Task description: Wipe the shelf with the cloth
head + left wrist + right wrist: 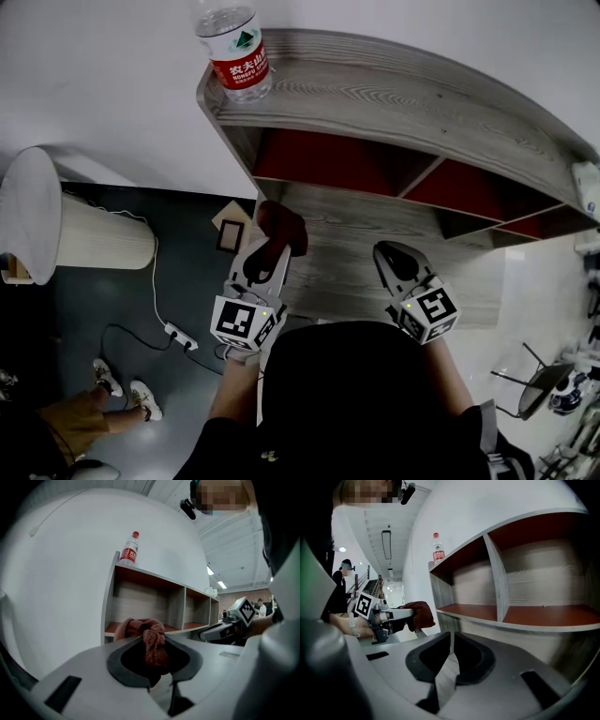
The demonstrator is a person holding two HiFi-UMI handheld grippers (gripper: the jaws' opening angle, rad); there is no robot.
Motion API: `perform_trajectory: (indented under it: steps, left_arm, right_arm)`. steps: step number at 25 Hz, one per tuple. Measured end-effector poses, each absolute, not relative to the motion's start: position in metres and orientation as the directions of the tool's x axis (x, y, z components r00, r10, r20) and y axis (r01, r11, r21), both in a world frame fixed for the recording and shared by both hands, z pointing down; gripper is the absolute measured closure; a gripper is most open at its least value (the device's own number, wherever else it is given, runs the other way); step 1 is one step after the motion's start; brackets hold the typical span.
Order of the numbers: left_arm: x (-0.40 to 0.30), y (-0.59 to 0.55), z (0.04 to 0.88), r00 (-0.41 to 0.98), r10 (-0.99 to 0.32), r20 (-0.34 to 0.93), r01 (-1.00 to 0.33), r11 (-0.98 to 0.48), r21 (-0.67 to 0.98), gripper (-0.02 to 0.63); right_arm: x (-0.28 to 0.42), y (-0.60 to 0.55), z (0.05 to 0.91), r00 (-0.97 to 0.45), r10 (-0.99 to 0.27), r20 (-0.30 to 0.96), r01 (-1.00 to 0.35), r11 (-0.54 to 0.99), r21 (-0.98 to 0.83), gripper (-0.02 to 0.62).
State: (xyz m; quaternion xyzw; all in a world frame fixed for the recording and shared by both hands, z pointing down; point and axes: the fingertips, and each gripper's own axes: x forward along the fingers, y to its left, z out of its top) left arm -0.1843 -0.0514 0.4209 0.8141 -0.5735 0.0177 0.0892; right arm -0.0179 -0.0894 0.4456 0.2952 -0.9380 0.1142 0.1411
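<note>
**Fig.** Cloth vs. fingers, 3 views

**(a) L gripper view.** L gripper (pixel 152 654) is clamped on the dark-red cloth (pixel 151 641). A twisted strip is pinched btwn the two dark pads. The rest bunches out past the tips, up and left, toward the shelf (pixel 143 603).

**(b) R gripper view.** R gripper (pixel 451 654) has its fingers drawn in to a thin slit w/ nothing btwn them. Only grey wood-grain board shows through the gap.

**(c) Head view.** Both grippers sit side by side over the shelf's lower grey board. L gripper (pixel 274 246) is at the board's left end, w/ the cloth (pixel 281 225) wadded ahead of its tips, in front of the left red-floored compartment. R gripper (pixel 394 255) is well apart from the cloth. Cloth-to-board contact: cannot tell.

**View-specific detail**
- Head view alone shows the floor: white cylinder (pixel 56 225), power strip (pixel 178 336) w/ cable, and another person's shoes (pixel 122 386).
- R gripper view alone gives the cloth (pixel 417 613) side-on, hanging off the front of the L gripper, w/ that gripper's marker cube (pixel 363 604) behind it.
- L gripper view alone shows the pinch itself.
- The water bottle (pixel 234 52) at the left end of the top board appears in all 3 views
</note>
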Motion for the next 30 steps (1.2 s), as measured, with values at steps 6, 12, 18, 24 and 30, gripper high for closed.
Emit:
perform_trajectory:
  steps: [6, 12, 18, 24, 30]
  left_arm:
    - [-0.187, -0.044, 0.422, 0.34, -0.932, 0.129, -0.937, -0.324, 0.127, 0.528]
    - [-0.187, -0.04, 0.425, 0.349, -0.928, 0.13, -0.934, -0.333, 0.128, 0.528]
    - [-0.181, -0.038, 0.427, 0.374, -0.917, 0.136, -0.925, -0.358, 0.127, 0.528]
    - [-0.174, -0.038, 0.428, 0.396, -0.907, 0.14, -0.916, -0.381, 0.126, 0.528]
    - [-0.171, -0.042, 0.429, 0.406, -0.903, 0.139, -0.911, -0.389, 0.135, 0.528]
  right_arm:
    - [-0.036, -0.08, 0.427, -0.837, -0.488, 0.248, -0.533, 0.83, -0.164, 0.577]
    - [-0.039, -0.073, 0.429, -0.832, -0.485, 0.269, -0.53, 0.838, -0.127, 0.577]
    - [-0.029, -0.068, 0.435, -0.815, -0.493, 0.304, -0.546, 0.829, -0.119, 0.577]
    - [-0.018, -0.067, 0.437, -0.799, -0.524, 0.295, -0.573, 0.812, -0.11, 0.577]
    - [-0.011, -0.07, 0.439, -0.791, -0.535, 0.295, -0.584, 0.805, -0.104, 0.577]
